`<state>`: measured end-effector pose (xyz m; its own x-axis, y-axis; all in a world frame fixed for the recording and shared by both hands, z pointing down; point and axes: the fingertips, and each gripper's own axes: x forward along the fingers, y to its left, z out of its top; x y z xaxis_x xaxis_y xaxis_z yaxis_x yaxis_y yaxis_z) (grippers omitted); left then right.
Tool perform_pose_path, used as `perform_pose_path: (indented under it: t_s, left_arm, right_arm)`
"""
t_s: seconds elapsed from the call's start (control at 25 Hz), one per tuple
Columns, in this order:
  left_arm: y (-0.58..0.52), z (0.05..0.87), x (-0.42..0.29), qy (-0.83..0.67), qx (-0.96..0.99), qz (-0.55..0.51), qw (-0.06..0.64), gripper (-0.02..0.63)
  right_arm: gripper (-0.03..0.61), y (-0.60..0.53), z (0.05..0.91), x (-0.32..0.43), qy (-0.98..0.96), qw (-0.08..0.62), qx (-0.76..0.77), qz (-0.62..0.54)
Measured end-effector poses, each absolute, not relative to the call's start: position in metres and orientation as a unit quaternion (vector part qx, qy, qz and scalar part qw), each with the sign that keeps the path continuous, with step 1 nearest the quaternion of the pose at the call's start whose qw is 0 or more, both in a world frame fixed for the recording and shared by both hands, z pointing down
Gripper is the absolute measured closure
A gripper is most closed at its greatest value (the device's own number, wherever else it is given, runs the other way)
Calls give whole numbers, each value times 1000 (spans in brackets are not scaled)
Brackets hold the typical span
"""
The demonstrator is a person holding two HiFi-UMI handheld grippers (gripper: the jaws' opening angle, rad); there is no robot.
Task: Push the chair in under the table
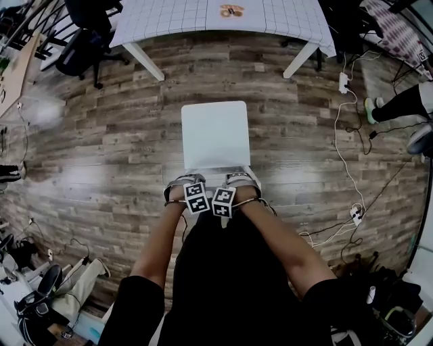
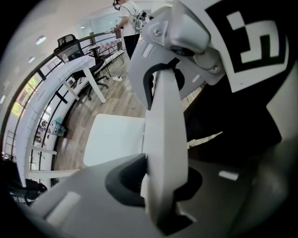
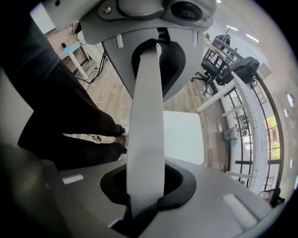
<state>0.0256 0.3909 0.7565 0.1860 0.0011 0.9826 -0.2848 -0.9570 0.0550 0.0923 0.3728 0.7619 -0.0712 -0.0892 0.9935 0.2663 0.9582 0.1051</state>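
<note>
A white chair stands on the wood floor with its seat (image 1: 215, 134) facing a white table with a grid cloth (image 1: 176, 17) at the top; floor shows between them. The backrest's top edge (image 1: 216, 170) is just in front of me. My left gripper (image 1: 184, 184) and right gripper (image 1: 240, 181) point down side by side onto that edge. In the left gripper view the backrest (image 2: 165, 139) runs edge-on between the jaws of the gripper (image 2: 163, 186), with the seat (image 2: 114, 139) beyond. The right gripper (image 3: 144, 186) clamps the backrest (image 3: 146, 130) the same way.
A black office chair (image 1: 84, 40) stands at the table's left end. White cables and a power strip (image 1: 343, 82) lie on the floor at the right, near a person's leg (image 1: 399, 105). An orange object (image 1: 231, 10) lies on the table. Bags and clutter fill the lower corners.
</note>
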Motion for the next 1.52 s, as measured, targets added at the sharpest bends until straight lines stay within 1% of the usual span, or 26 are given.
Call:
perform_pose_path:
  t_s: [0.24,0.6,0.8,0.96,1.28,1.52]
  left_arm:
    - [383,752,25,-89,753,641,120,522]
    - [337,731,13,-74,756,641,107,528]
    - [314,728,7,-74,766,626,125,523]
    - [288,723,3,-69,768,626,113,528]
    - [257,703,6,-67,778,613,121,531]
    - [240,698,7,-37,758,637,135,528]
  right_arm:
    - [508,365,759,93,-724,677,-64,-120]
    - [506,320,738,80,-724,679,-79,-94]
    - [505,296,735,72,-722,681,-82,-92]
    - [505,271,730,69,-722,682,-83,-85]
    - [488,235,711,67,-724,678,-95,-86]
    - [482,218,701,66,-730,670,-93,-98]
